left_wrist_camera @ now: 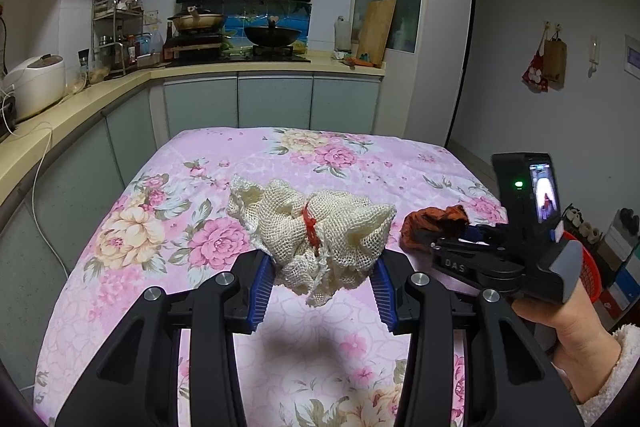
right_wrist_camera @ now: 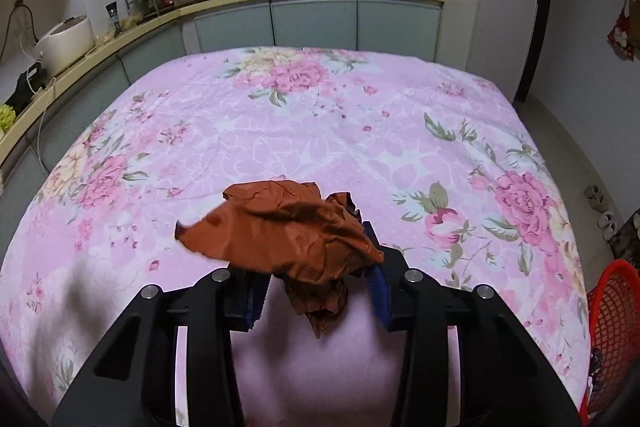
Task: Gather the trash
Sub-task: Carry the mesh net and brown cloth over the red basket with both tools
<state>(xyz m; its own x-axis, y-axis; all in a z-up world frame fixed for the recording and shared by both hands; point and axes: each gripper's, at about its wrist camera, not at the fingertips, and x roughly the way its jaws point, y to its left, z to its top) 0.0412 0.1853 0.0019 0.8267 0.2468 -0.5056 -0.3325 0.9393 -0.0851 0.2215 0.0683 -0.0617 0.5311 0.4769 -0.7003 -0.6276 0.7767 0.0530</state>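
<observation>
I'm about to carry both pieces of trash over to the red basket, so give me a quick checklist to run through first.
1. Left gripper shut on the white mesh bag: ok.
2. Right gripper shut on the brown wrapper: ok.
3. Both pieces lifted off the floral cloth: ok.
4. Red basket in sight, off the table's right edge: ok.
5. Basket has room: cannot tell, only part shows.
6. More trash left on the cloth: none visible.

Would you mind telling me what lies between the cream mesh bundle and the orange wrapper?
Only bare floral tablecloth, seen in the left wrist view, separates mesh bundle and wrapper.
</observation>
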